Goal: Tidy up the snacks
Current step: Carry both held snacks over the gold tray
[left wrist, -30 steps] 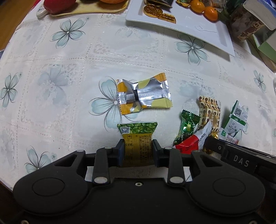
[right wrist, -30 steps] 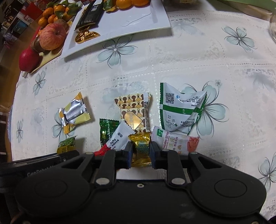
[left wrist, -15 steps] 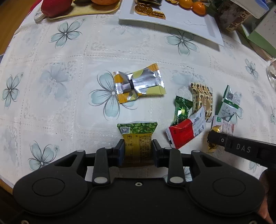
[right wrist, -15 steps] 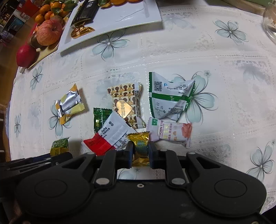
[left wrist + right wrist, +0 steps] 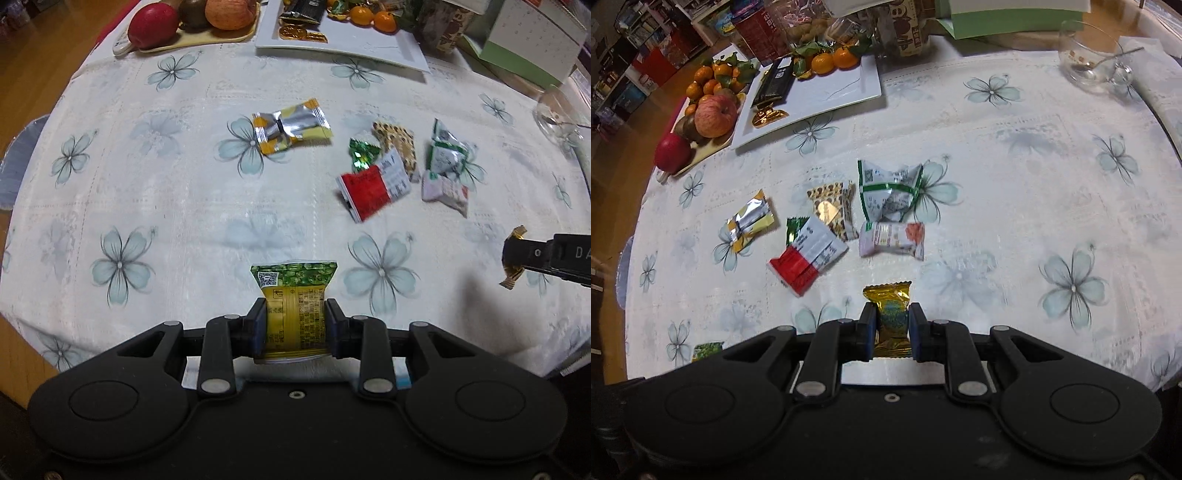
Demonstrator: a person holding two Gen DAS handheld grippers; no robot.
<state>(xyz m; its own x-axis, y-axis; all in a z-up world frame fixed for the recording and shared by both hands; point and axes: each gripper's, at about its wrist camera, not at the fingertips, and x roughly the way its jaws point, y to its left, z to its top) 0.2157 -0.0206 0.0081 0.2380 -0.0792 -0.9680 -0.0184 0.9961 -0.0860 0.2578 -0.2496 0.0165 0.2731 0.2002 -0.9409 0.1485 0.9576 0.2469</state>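
Note:
My left gripper [image 5: 295, 319] is shut on a green and yellow snack packet [image 5: 295, 295], held above the flowered tablecloth. My right gripper [image 5: 893, 326] is shut on a small gold-wrapped candy [image 5: 891, 314], also lifted off the cloth; its tip with the gold candy [image 5: 514, 258] shows at the right edge of the left wrist view. Loose on the cloth lie a silver and yellow packet [image 5: 750, 221], a red and white packet [image 5: 809, 254], a small green packet [image 5: 795, 227], a brown patterned packet [image 5: 833, 212], a green and white bag [image 5: 888, 192] and a pale pink packet [image 5: 892, 238].
At the far side stand a white rectangular plate [image 5: 842, 88] with a dark bar, gold coins and tangerines, and a fruit tray [image 5: 709, 147] with apples. A glass bowl with a spoon [image 5: 1089, 55] sits far right. Boxes and jars [image 5: 528, 44] line the back edge.
Both grippers have risen and pulled back from the snack pile, each carrying its packet. The loose snacks now look smaller and farther off; the red and white packet lies uncovered.

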